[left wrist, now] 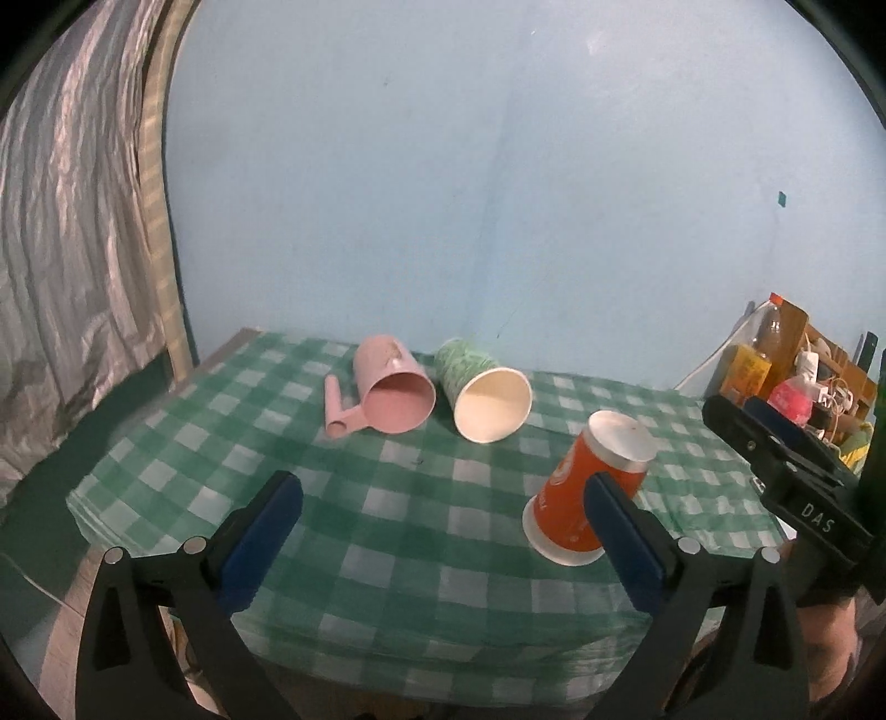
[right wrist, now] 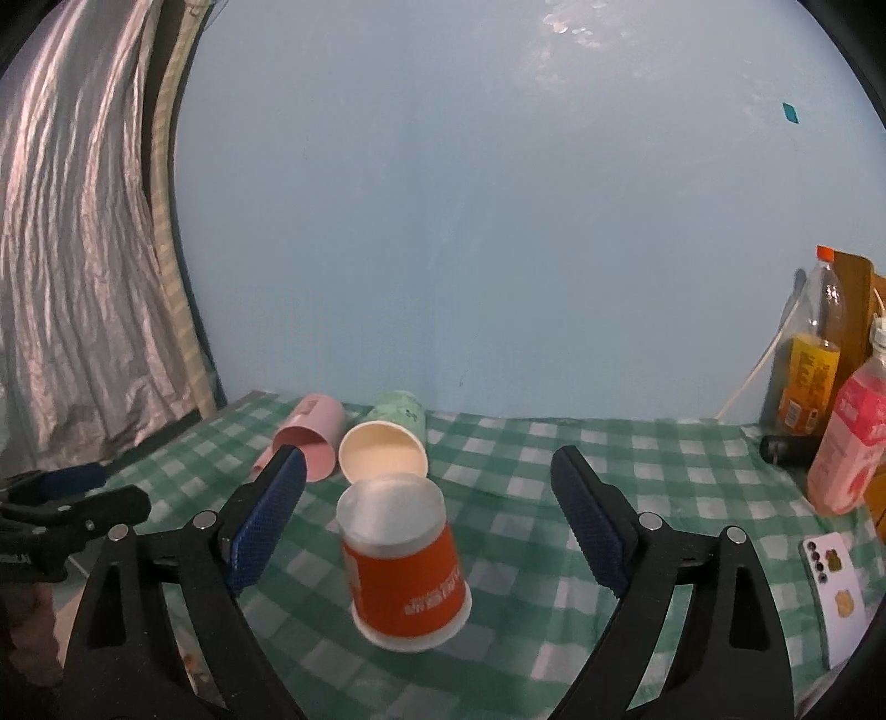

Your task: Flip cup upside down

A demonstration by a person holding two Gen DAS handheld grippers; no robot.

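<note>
Orange paper cup (right wrist: 404, 565) is sitting rim-down but leaning between your right gripper (right wrist: 429, 518)'s spread fingers, touching neither. Your left gripper (left wrist: 443, 540) is gaping too. Nudging the cup risks toppling it toward the green paper cup (right wrist: 387, 443) lying on the checked tabletop (right wrist: 554, 554).

I see dim, bluish, even light; soft grain throughout, strong fisheye bending with black corners, and glare spots on the pale blue wall (right wrist: 559, 25).
</note>
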